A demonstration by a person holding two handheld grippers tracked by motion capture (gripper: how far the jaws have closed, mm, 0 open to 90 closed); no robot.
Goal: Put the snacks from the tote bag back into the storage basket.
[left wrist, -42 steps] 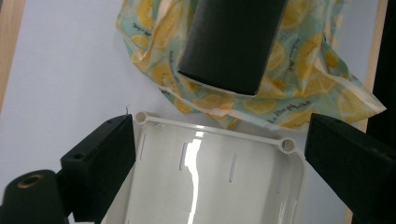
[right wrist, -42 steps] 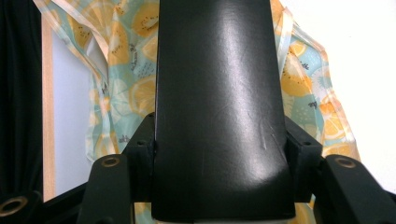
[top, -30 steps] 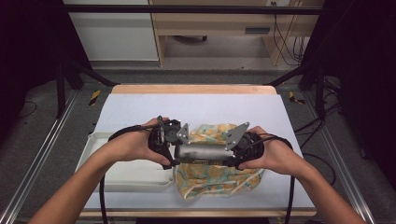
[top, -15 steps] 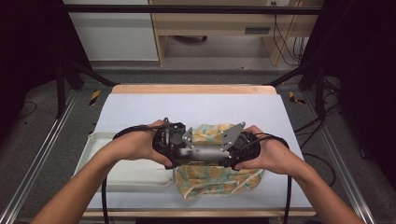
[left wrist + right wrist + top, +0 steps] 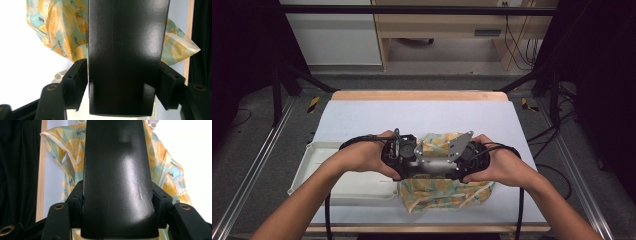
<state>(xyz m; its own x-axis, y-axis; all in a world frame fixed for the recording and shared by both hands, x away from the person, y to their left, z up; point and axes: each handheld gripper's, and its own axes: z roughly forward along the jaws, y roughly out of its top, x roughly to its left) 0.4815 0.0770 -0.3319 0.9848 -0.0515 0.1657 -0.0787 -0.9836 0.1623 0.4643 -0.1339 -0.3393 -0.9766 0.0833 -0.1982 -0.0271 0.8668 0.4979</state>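
Black box (image 5: 125, 57) sits clamped from both ends — my left gripper (image 5: 404, 156) has its jaws pressed on either side of one end, my right gripper (image 5: 464, 159) squeezes the other end (image 5: 117, 182). I hold it level just above the lemon-print cloth (image 5: 447, 192) at the near middle of the bench (image 5: 412, 115), beside the white tray (image 5: 319, 165). I judge this the carrying step — next I must pick a spot, lower it evenly, and loosen both grips together so it doesn't tip.
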